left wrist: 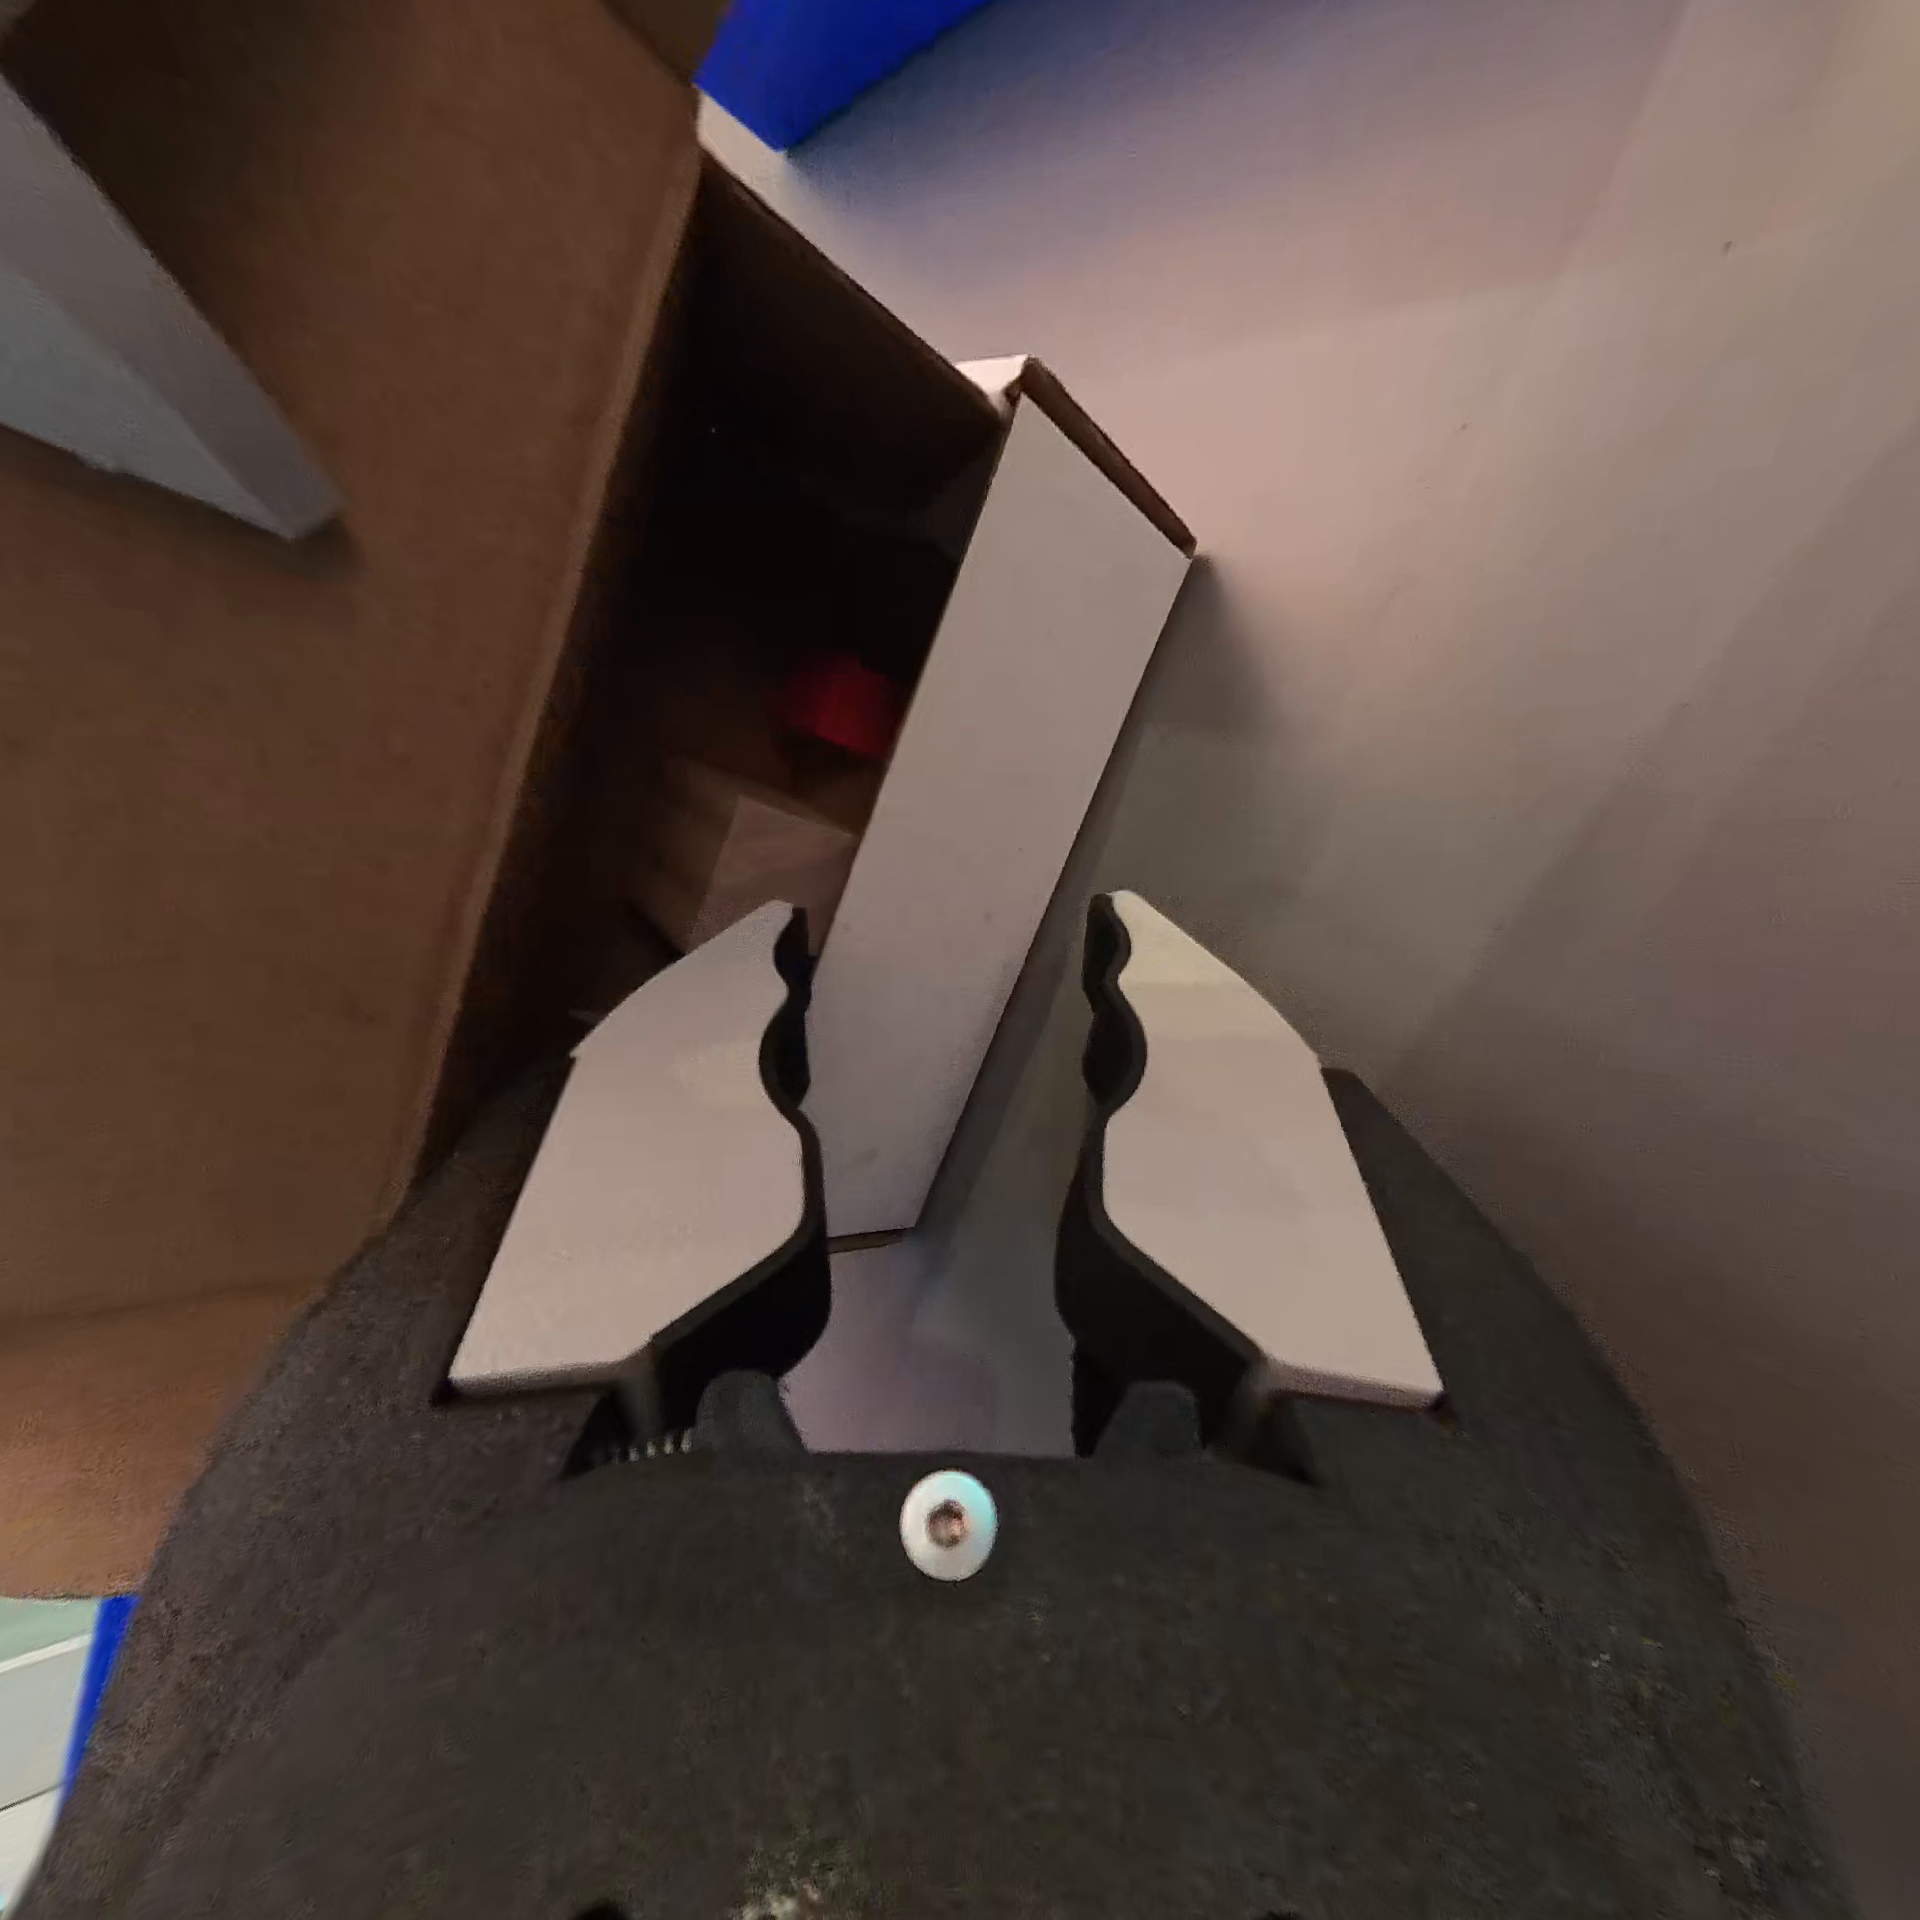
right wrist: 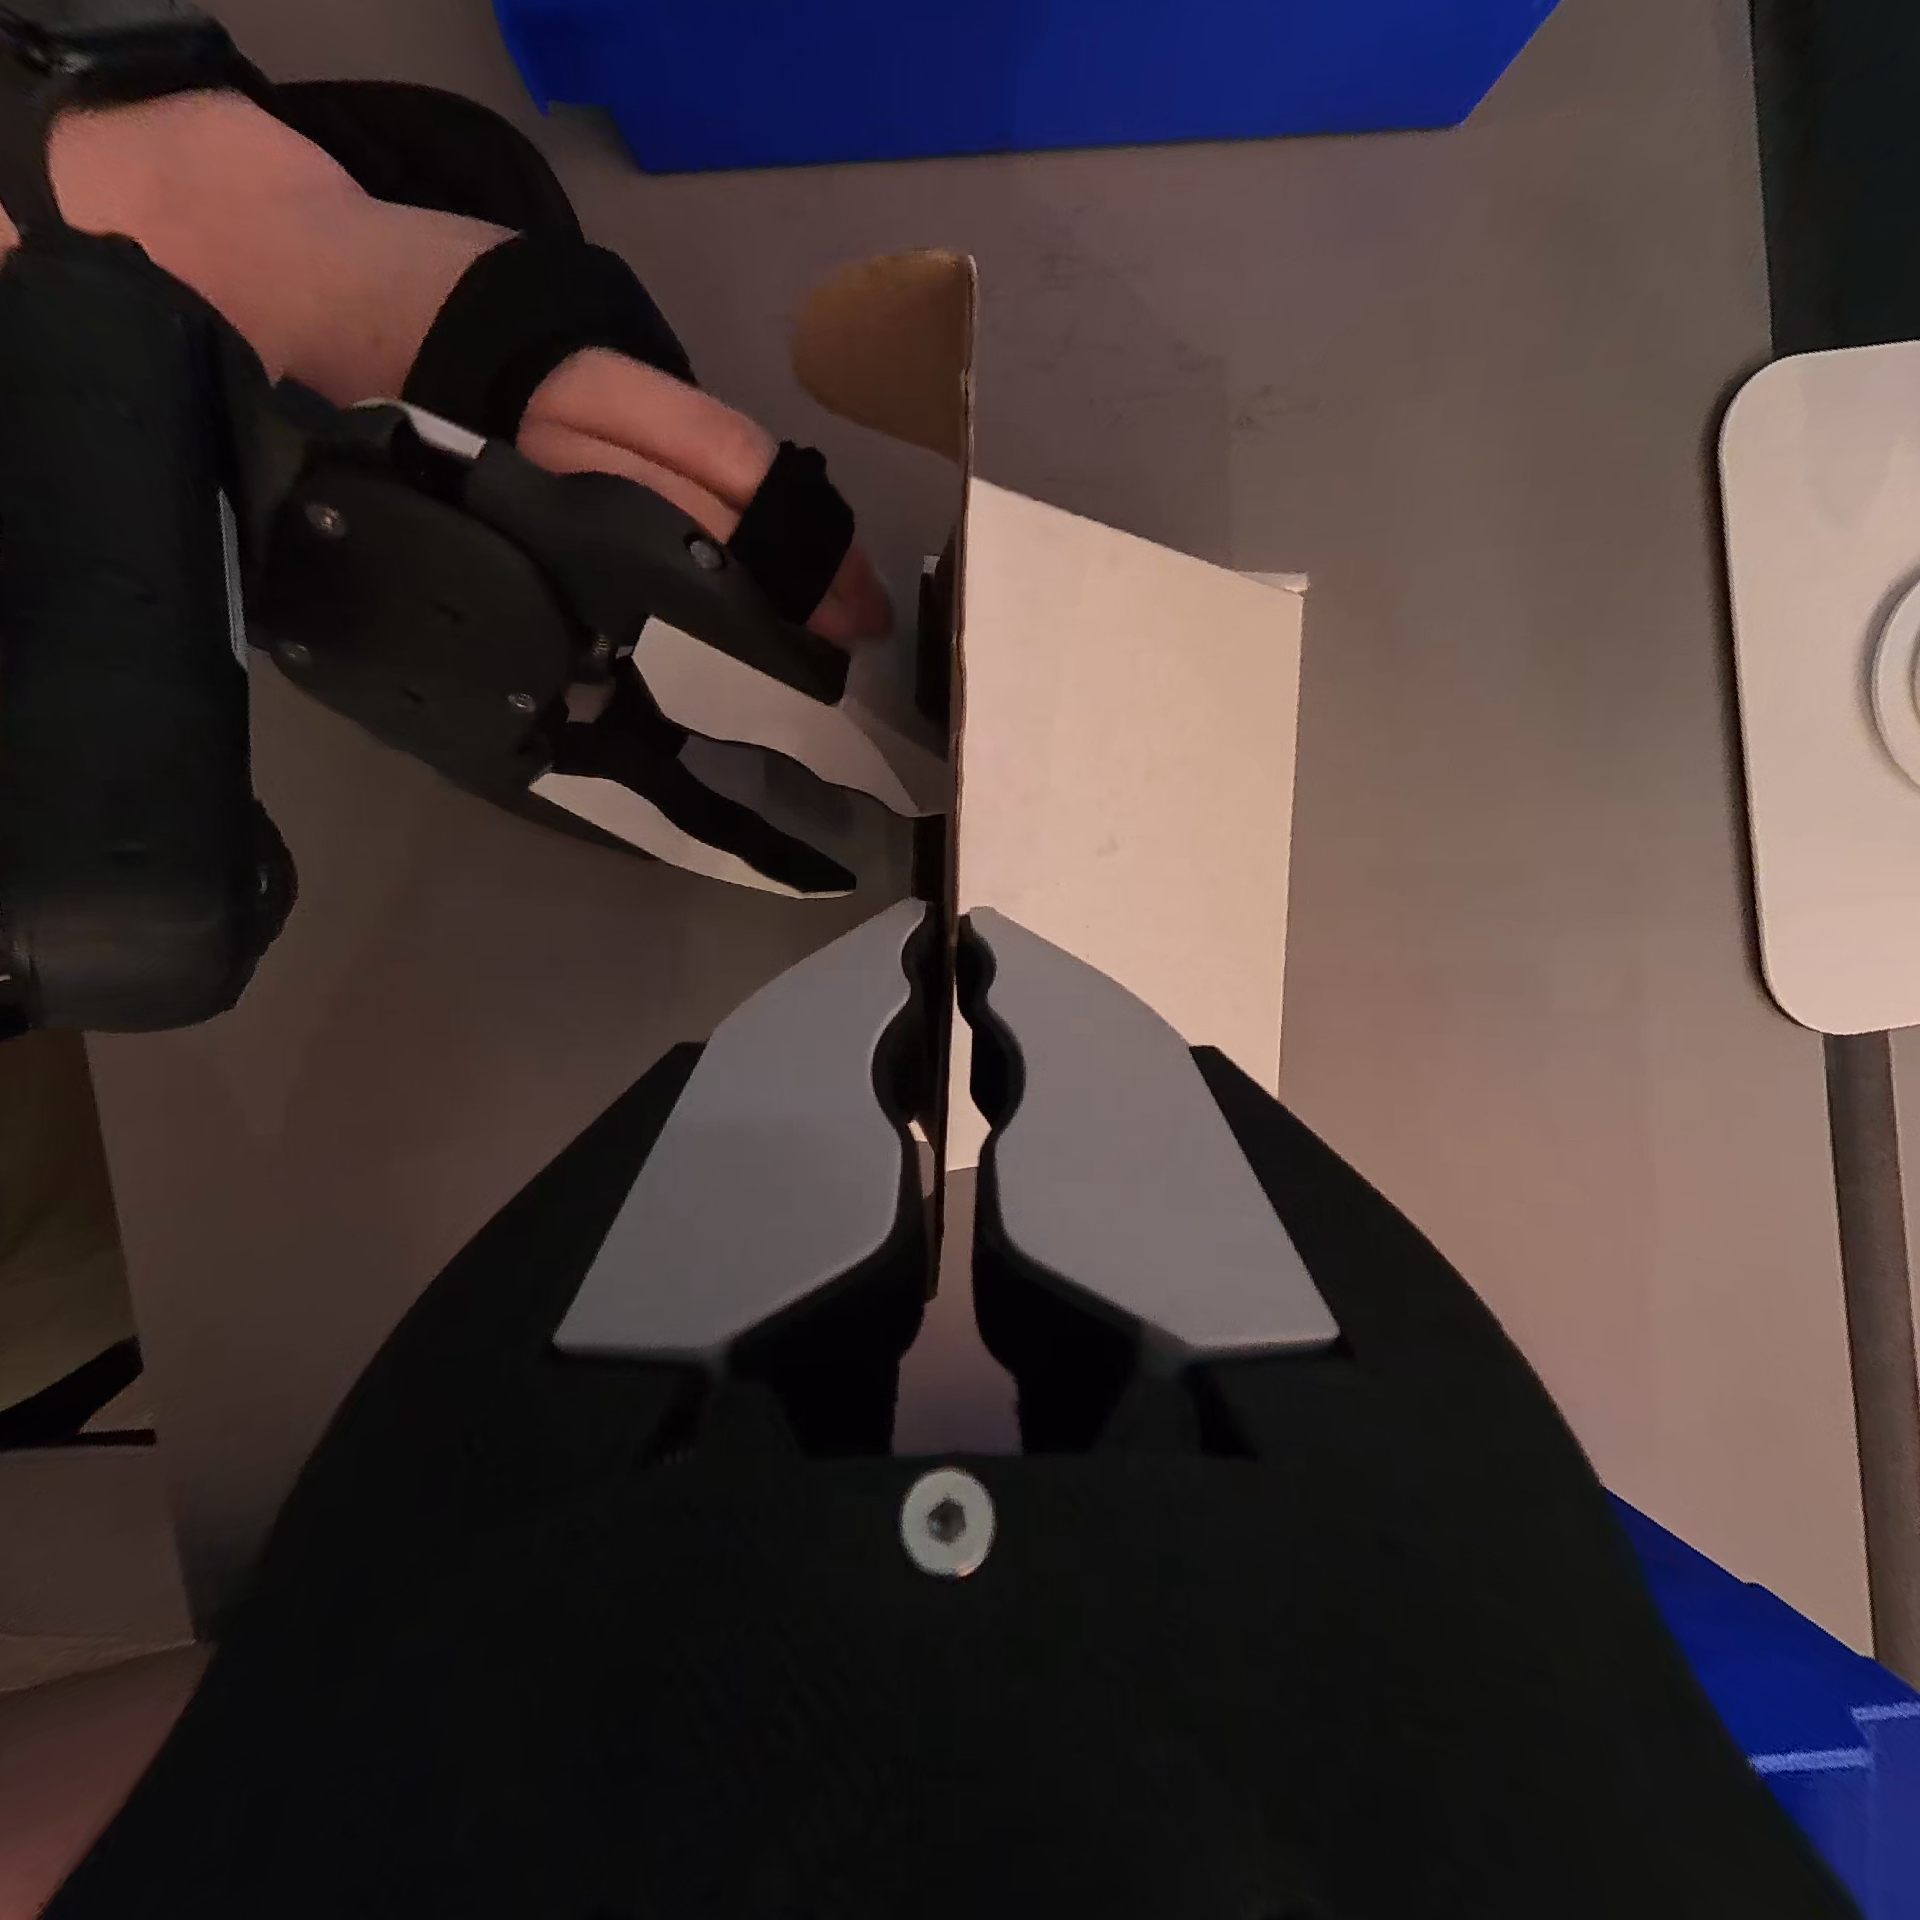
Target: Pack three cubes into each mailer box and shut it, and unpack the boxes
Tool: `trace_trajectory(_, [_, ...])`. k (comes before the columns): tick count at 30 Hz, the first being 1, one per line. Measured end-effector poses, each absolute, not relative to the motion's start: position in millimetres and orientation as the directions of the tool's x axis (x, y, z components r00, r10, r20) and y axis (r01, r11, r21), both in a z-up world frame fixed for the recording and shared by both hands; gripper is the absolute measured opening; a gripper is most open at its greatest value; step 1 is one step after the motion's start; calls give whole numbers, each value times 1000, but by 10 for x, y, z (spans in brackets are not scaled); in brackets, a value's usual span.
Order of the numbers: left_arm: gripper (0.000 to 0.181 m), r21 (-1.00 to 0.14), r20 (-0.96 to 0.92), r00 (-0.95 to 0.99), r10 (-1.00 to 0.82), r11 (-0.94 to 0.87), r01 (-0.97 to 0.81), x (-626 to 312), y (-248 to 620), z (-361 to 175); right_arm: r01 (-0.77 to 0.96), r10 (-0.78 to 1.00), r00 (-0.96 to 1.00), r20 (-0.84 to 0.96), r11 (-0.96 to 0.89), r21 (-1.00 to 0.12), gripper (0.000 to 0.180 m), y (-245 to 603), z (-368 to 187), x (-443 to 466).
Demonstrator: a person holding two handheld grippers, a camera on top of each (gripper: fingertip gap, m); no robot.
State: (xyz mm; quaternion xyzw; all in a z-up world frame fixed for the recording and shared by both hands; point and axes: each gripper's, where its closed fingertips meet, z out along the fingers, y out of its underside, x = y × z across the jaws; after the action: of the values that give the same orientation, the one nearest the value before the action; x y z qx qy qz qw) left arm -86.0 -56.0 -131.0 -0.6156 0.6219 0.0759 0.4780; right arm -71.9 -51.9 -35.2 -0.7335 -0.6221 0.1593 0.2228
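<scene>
The right claw (right wrist: 951, 925) is seen closed on the raised lid (right wrist: 956, 623) of a mailer box (right wrist: 1132, 790), with the thin cardboard edge pinched between its two fingers. The lid is held upright, edge-on in the right wrist view, its brown inner face turned toward the left claw (right wrist: 878, 842) and its white outer side toward the white panel of the box lying on the grey desk (right wrist: 1455, 520).

The left claw (left wrist: 945, 914) is seen open, its fingers well apart and nothing gripped between them. In the left wrist view, a white side wall (left wrist: 997, 831) of the box is framed between the fingertips, just beyond them, and whether it is touched cannot be told. The brown inside of the lid (left wrist: 312, 727) fills the left of that view. Inside the shadowed box a red cube (left wrist: 842, 701) is visible, with a pale brown block-like shape (left wrist: 769, 862) near it; what that shape is cannot be told.

A person's hand (right wrist: 623, 416) in a black fingerless glove is seen on the left claw's handle. A blue bin (right wrist: 1039, 83) stands at the far edge of the desk, another blue object (right wrist: 1818, 1745) lies at the near right, and a white plate-like device (right wrist: 1849, 707) lies at the right edge.
</scene>
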Motion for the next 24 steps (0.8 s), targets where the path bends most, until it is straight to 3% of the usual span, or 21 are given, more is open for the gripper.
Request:
trace_trajectory(6, [45,-450,-734,203,-648,239,-860,-866,-555,-1298,797,976,204,80,-118,-592,3,-426,-186,-692])
trace_trajectory(13, [42,-394,-784,178,-595,255,-883,-884,-552,-1292,788,902,283,325,-25,-616,4,-128,113,-639])
trace_trajectory(18, [36,-407,-782,198,-591,243,-881,-896,-554,-1267,878,832,257,492,11,-478,3,329,232,-596])
trace_trajectory(24, [34,-384,-799,166,-579,277,-881,-858,-638,-1259,956,796,149,587,35,-290,4,844,-27,-595])
